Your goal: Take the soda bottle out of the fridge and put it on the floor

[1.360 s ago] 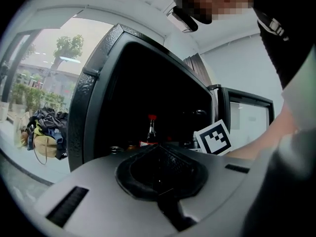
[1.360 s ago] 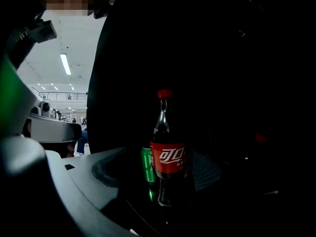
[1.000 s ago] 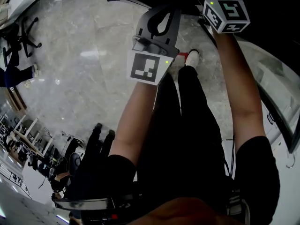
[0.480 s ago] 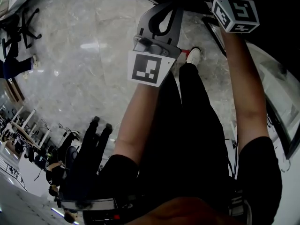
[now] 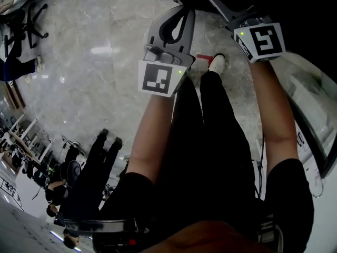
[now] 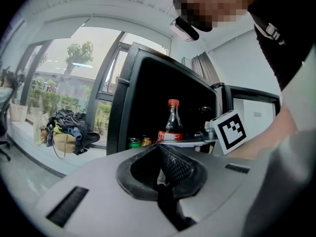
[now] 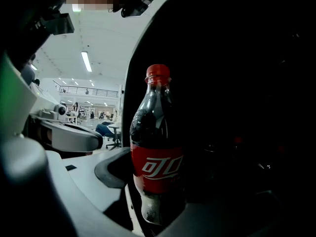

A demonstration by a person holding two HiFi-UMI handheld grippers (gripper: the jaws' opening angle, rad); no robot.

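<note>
The right gripper (image 7: pixel 163 214) is holding its jaws wide around the lower body of the soda bottle (image 7: pixel 157 132), just under the red label (image 7: pixel 158 168). The near pad is lying against the plastic and the bottle is filling the gap, so I am judging that the grip is already on, although the far pad is sitting in the dark and I cannot be fully sure that it is pressing. The bottle is standing upright inside the fridge (image 6: pixel 122 100), close to its open front, with the red cap (image 7: pixel 158 74) on. It is looking full almost to the neck, so it is probably rather heavy for its size, and the liquid will be shifting if it is tilted. The wall is thin plastic, likely stiff enough while the cap is keeping the pressure, but smooth and round and maybe damp from the cold, so it may be sliding down in a loose hold. The straight part at the label seems the safer place to take it, not the narrow neck. Two small cans (image 6: pixel 133 142) are standing inside the fridge too, beside the bottle. The left gripper (image 6: pixel 165 174), jaws together and empty, is hanging outside the fridge, in front of it. The pale stone floor (image 5: pixel 95 83) before the fridge is where the bottle is going.
</note>
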